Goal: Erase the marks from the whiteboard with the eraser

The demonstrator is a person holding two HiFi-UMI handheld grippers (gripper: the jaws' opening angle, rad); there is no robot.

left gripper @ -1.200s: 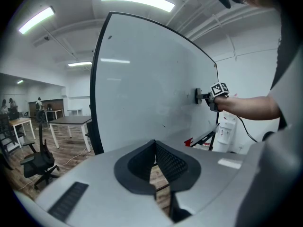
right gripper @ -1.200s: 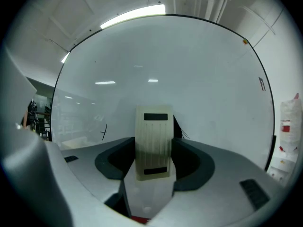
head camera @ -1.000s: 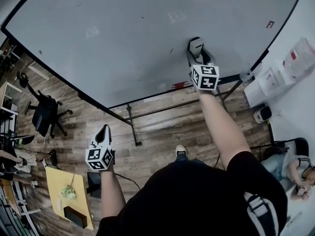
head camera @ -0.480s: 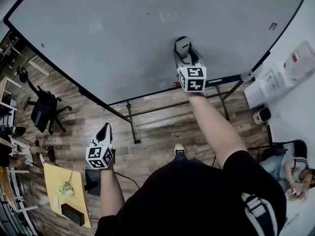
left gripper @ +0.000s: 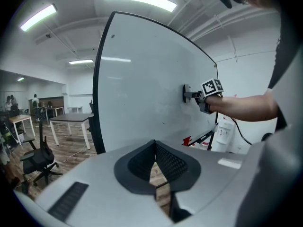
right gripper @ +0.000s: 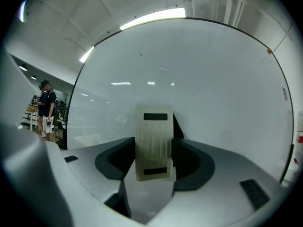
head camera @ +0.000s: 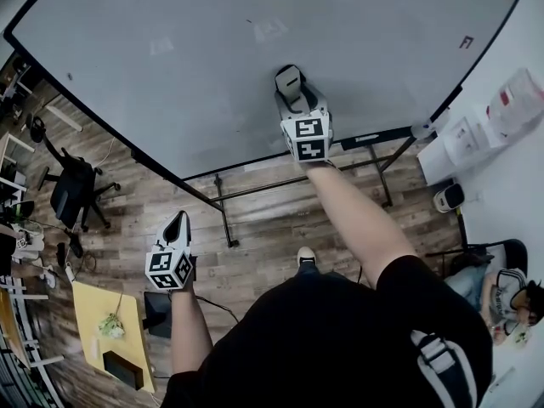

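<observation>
- Since the earlier frames, the right gripper point(head camera: 297, 99) has slid the eraser point(head camera: 290, 80) leftward along the lower part of the whiteboard point(head camera: 195, 58).
- Its jaws are clamped on the eraser's two sides. The eraser stands upright between them with its face against the board.
- The right forearm point(head camera: 353, 215) reaches out over the board's bottom edge and the stand's crossbar point(head camera: 280, 186).
- The left gripper point(head camera: 177, 226) hangs low over the wood floor point(head camera: 255, 236), well apart from the board, with its jaws closed together.
- A small dark mark point(head camera: 466, 42) sits near the board's far right edge.
- An office chair point(head camera: 75, 189) stands left of the board, and a yellow table point(head camera: 102, 330) is below it.
- A seated person point(head camera: 501, 291) is at the right.
</observation>
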